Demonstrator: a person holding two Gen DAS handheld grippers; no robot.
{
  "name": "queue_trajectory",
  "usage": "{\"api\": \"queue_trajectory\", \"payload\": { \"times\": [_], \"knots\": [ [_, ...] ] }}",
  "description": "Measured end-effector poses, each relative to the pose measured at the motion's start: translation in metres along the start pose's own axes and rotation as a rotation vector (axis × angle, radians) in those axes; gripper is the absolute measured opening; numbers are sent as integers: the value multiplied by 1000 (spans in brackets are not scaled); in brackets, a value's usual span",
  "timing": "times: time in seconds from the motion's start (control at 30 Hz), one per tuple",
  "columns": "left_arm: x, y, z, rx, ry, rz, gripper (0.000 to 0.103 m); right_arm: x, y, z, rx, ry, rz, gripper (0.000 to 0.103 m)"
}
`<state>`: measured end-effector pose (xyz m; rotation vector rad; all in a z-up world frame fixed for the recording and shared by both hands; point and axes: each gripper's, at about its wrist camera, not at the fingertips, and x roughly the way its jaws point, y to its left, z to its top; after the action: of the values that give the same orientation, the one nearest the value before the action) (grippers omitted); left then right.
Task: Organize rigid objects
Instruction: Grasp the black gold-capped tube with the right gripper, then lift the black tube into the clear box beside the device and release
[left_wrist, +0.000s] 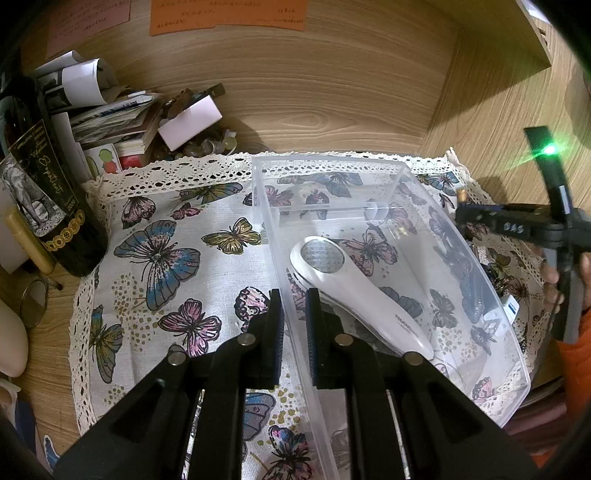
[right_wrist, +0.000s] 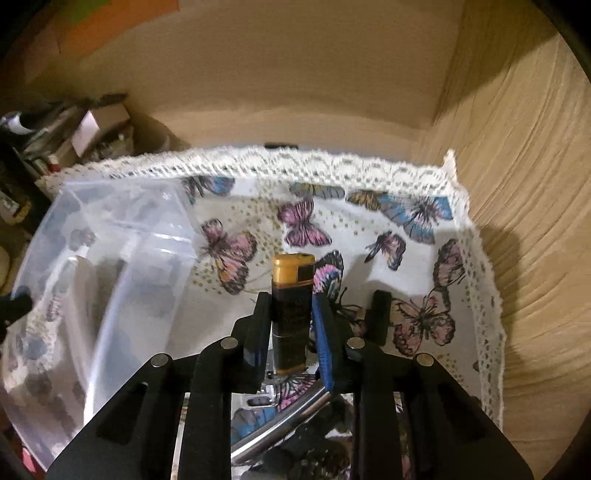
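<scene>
1. At the far left of the left wrist view, a dark wine bottle (left_wrist: 48, 206) stands upright on the wooden counter (left_wrist: 332, 110); its label shows an elephant drawing, cursive script too small to read, and the year 2020.
2. Behind it lies a pile of papers and booklets (left_wrist: 110, 114), their print illegible.
3. A butterfly-print cloth (left_wrist: 166, 258) with a lace edge covers the counter.
4. The left gripper (left_wrist: 294, 314) is narrowed around the near left wall of the clear plastic bin (left_wrist: 461, 258), 1 finger outside and 1 inside.
5. Inside the bin lies a white handheld device (left_wrist: 354, 291), its round mesh head pointing away; the handle reads "TOUCH", the remaining letters unclear.
6. Right of the bin, the right gripper (right_wrist: 291, 317) is closed on a black lighter (right_wrist: 291, 295) with a gold cap, held upright above the cloth, outside the bin.
7. Orange notes (left_wrist: 229, 14) with handwriting hang on the back panel, unreadable.
</scene>
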<state>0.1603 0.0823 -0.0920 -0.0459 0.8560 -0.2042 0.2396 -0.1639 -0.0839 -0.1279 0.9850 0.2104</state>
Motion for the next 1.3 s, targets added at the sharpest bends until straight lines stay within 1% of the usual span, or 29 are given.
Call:
{"api": "queue_trajectory", "payload": {
  "times": [0.03, 0.07, 0.13, 0.2, 0.37, 0.47, 0.57, 0.7, 0.8, 0.97, 1.2, 1.3],
  "knots": [
    [0, 0, 0, 1, 0, 0, 11, -7, 2, 1, -3, -14, 2, 10],
    [0, 0, 0, 2, 0, 1, 11, -11, 1, 0, -4, -25, 4, 10],
    [0, 1, 0, 2, 1, 0, 11, -22, 5, 0, -7, -49, 15, 10],
    [0, 0, 0, 3, 0, 0, 11, -30, 10, 0, -17, -72, 7, 10],
    [0, 1, 1, 1, 1, -3, 11, -36, 10, 0, -20, -90, 14, 10],
    [1, 1, 2, 0, 2, -2, 11, -43, 13, 0, -22, -110, 38, 10],
    [1, 1, 2, 3, 1, 3, 11, -57, 19, 1, -27, -145, 83, 10],
    [0, 1, 2, 1, 1, 2, 11, -75, 36, 3, -72, -191, 108, 10],
    [-1, 0, 2, 1, -1, 4, 11, -83, 51, 3, -116, -204, 129, 10],
    [-1, 1, 2, 2, 0, 3, 11, -77, 75, 0, -183, -187, 161, 10],
    [0, 0, 2, 0, 0, 1, 11, -42, 99, -1, -231, -89, 180, 10],
    [-1, 0, 2, 2, -1, 3, 11, -28, 105, -2, -242, -49, 170, 10]
  ]
}}
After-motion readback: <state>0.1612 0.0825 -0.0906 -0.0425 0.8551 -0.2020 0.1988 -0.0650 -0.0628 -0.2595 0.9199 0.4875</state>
